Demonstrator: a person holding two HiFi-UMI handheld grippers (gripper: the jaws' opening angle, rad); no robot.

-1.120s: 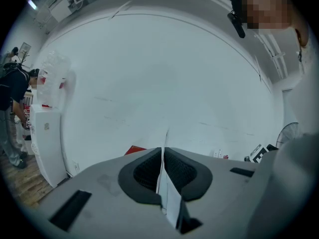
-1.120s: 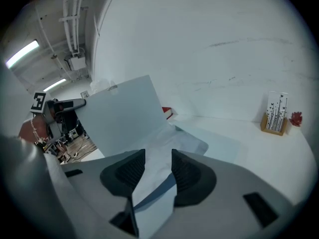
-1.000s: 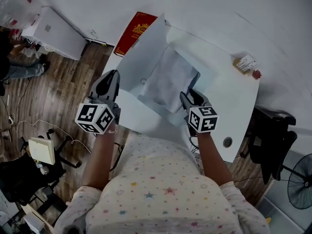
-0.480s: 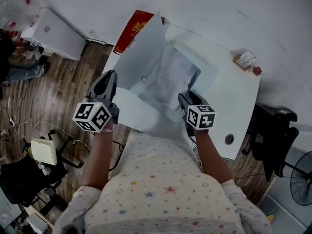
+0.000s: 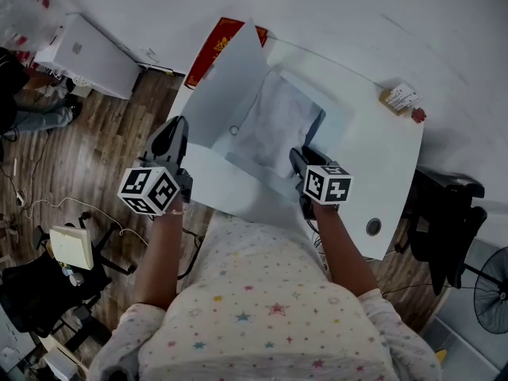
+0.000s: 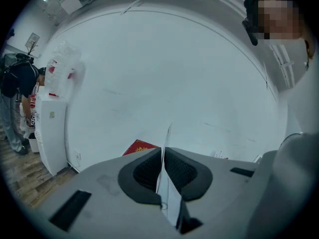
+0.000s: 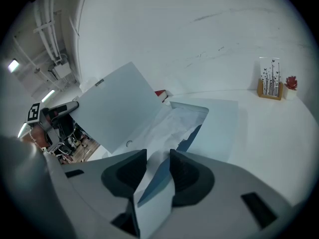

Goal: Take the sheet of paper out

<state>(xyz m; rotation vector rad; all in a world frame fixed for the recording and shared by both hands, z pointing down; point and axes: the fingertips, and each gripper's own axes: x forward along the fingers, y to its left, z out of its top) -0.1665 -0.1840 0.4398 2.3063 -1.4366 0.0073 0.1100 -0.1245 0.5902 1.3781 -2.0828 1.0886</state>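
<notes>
A large white folder lies open on the white table [image 5: 381, 165]. Its raised cover [image 5: 226, 94] [image 7: 117, 106] stands up on the left. My left gripper [image 5: 176, 129] [image 6: 163, 151] is shut on that cover's thin edge. A crinkled white sheet of paper [image 5: 278, 125] [image 7: 169, 126] lies inside the folder, with a dark blue lining showing beside it. At the folder's near edge, my right gripper [image 5: 300, 159] [image 7: 158, 158] has a curled white and blue strip of the lower cover filling the gap between its pads.
A red booklet [image 5: 208, 54] [image 6: 141, 147] lies behind the raised cover. A small card stand [image 5: 401, 101] [image 7: 270, 78] with a red ornament sits at the table's far right. A white cabinet [image 5: 91, 54] stands on the left, a black chair [image 5: 444, 213] on the right.
The raised cover has tipped slightly further left, hiding more of the red booklet. My right gripper has rolled a little and sunk slightly at the folder's near edge.
</notes>
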